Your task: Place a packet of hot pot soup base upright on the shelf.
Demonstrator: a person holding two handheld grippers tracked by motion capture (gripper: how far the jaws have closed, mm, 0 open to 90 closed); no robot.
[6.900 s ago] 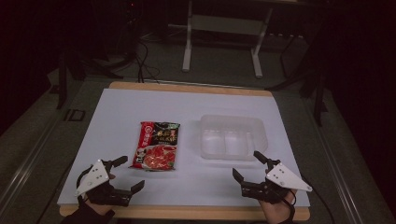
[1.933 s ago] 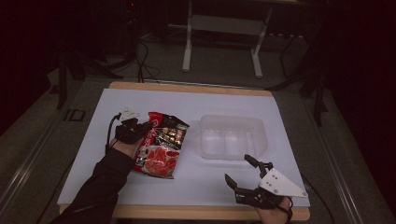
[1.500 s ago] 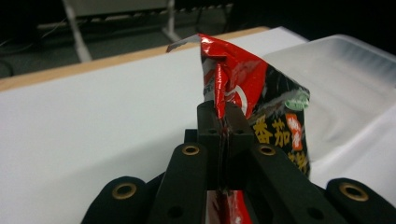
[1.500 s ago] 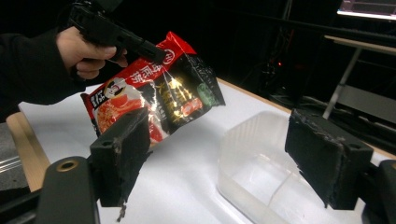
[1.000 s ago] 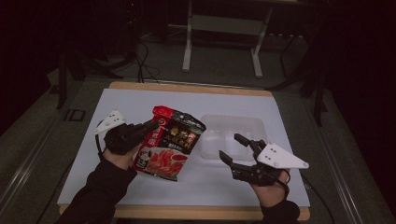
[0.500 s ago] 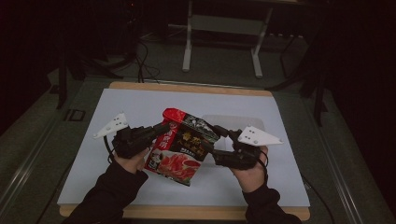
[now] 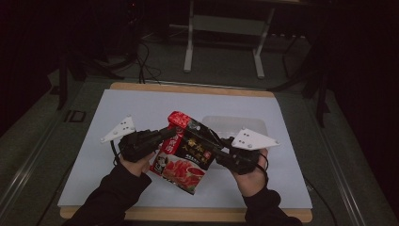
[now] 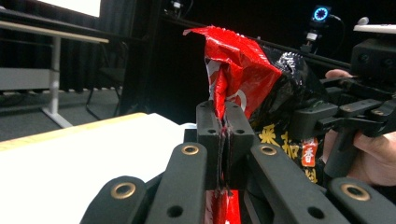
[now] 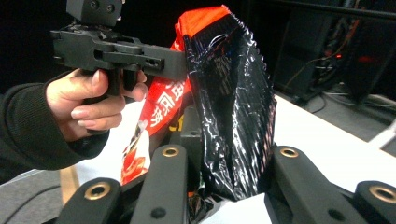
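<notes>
A red and black snack bag (image 7: pixel 186 153) hangs above the table's front middle, held between both grippers. My left gripper (image 7: pixel 165 136) is shut on its upper left edge; in the left gripper view the jaws pinch the red seam (image 8: pixel 223 135) of the bag (image 8: pixel 243 79). My right gripper (image 7: pixel 215 149) is shut on the bag's right side; in the right gripper view the crinkled black panel (image 9: pixel 229 102) sits between its jaws and hides one fingertip. Each gripper view also shows the other gripper, the right (image 8: pixel 359 112) and the left (image 9: pixel 116 51), farther off.
A clear plastic container (image 7: pixel 247 125) stands on the white table mat (image 7: pixel 117 108) just behind the right gripper. The wooden table edge (image 7: pixel 188 214) runs along the front. A metal stand (image 7: pixel 223 42) and cables lie on the dark floor beyond the table.
The bag lay flat on the mat. My left gripper took it and lifted it toward the front; my right gripper came in from the right and shut on its other side.
</notes>
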